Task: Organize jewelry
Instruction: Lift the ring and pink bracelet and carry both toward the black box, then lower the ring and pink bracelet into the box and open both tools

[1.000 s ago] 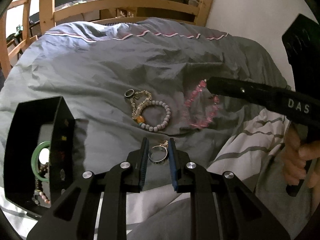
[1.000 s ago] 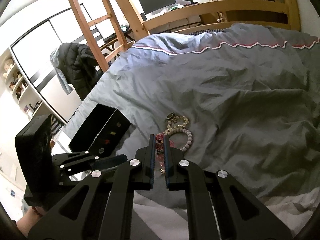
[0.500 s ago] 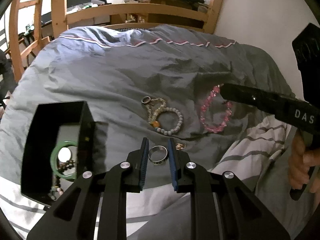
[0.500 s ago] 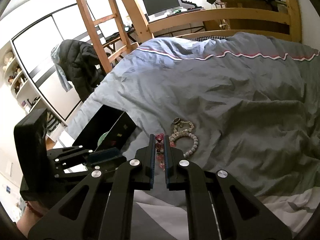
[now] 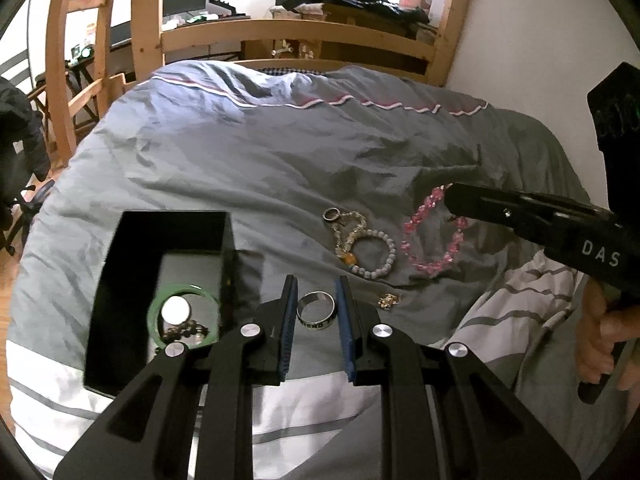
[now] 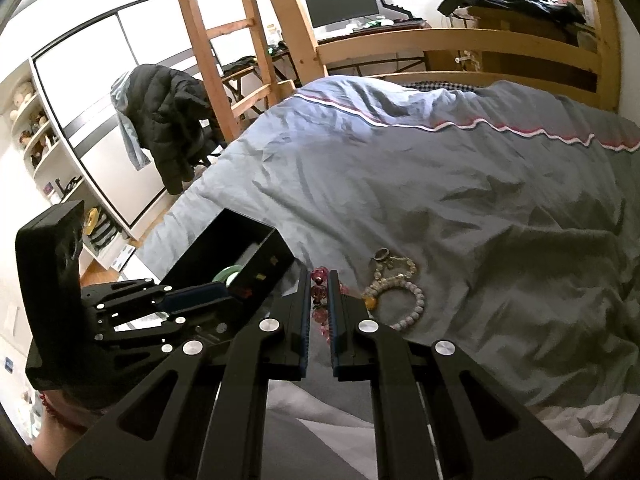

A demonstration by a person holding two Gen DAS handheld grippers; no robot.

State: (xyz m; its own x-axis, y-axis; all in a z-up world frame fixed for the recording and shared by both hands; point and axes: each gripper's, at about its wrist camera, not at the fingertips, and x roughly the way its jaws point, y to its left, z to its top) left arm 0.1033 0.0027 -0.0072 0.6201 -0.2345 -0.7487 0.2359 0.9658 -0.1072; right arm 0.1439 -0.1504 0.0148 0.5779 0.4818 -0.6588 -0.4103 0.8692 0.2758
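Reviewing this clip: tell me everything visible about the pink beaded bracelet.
The pink beaded bracelet is a loop of translucent, faceted pink beads, glassy or plastic in look. The right gripper is shut on one stretch of it; the loop hangs open from there over the grey duvet, to the right of the pale beaded bracelet. Whether its lowest beads touch the duvet is unclear.

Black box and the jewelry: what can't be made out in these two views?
- Black box contents, left wrist view: near end hidden by the left tongs; right wrist view shows only a sliver of the green bangle.
- Silver ring: engraving cut off by the pads.
- Pink bead bracelet: the right tongs cover part of it.
- Small gold piece: too small to identify.
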